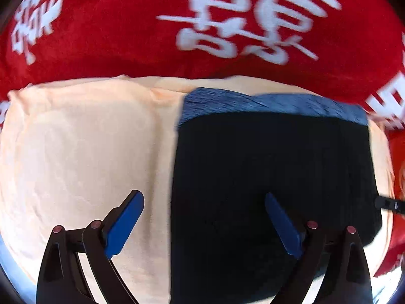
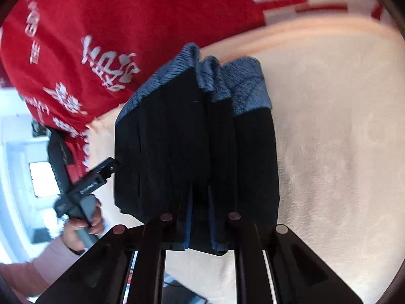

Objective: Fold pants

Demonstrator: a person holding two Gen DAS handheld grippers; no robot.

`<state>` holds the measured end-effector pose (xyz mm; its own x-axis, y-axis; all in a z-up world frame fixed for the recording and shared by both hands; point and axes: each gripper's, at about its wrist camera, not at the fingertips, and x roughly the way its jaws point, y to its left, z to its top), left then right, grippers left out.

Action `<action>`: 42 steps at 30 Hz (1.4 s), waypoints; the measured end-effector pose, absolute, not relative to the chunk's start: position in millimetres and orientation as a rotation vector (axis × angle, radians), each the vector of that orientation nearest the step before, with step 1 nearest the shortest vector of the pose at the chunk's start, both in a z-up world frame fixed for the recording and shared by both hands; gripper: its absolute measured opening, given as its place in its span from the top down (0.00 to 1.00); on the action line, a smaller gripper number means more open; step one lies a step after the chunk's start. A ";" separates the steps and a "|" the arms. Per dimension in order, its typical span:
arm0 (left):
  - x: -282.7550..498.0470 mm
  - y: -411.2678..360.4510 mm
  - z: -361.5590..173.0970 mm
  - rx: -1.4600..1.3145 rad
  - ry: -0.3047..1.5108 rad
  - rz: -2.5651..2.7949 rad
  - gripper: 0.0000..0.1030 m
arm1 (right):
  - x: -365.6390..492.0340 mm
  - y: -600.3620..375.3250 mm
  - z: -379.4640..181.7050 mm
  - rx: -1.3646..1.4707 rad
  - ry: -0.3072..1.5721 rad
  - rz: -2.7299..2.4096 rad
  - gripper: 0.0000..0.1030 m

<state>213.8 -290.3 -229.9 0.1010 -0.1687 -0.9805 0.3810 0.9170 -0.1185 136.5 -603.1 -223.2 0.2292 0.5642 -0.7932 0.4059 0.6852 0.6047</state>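
Observation:
The dark navy pants (image 1: 273, 177) with a lighter blue ribbed band lie folded into a compact stack on a peach cloth (image 1: 83, 147). My left gripper (image 1: 202, 217) is open and empty, hovering above the stack's left edge. In the right wrist view the pants (image 2: 177, 139) show several folded layers. My right gripper (image 2: 200, 197) is shut on the near edge of the pants. The left gripper (image 2: 111, 166) shows at the stack's left side in that view, and the right gripper's tip (image 1: 387, 204) shows at the left wrist view's right edge.
A red blanket (image 1: 126, 38) with white characters lies beyond the peach cloth and also shows in the right wrist view (image 2: 101, 25). The peach cloth (image 2: 329, 139) stretches wide to the right of the stack. A hand (image 2: 83, 228) holds the left gripper's handle.

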 end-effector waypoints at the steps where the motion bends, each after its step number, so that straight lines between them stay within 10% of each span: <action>1: 206.8 -295.4 -230.1 0.209 1.407 -0.443 0.06 | 134.1 -602.6 -218.0 0.867 1.379 0.128 0.90; 13: 209.8 -287.5 -239.5 0.167 1.466 -0.462 0.01 | 98.2 -610.2 -231.8 0.957 1.394 0.037 0.92; 18: 223.4 -275.9 -237.8 0.162 1.475 -0.526 0.01 | 89.6 -622.1 -223.6 0.951 1.388 0.036 0.29; 42: 263.5 -260.1 -295.5 -0.097 1.670 -0.900 0.01 | 154.7 -653.7 -301.8 1.139 1.311 0.514 0.25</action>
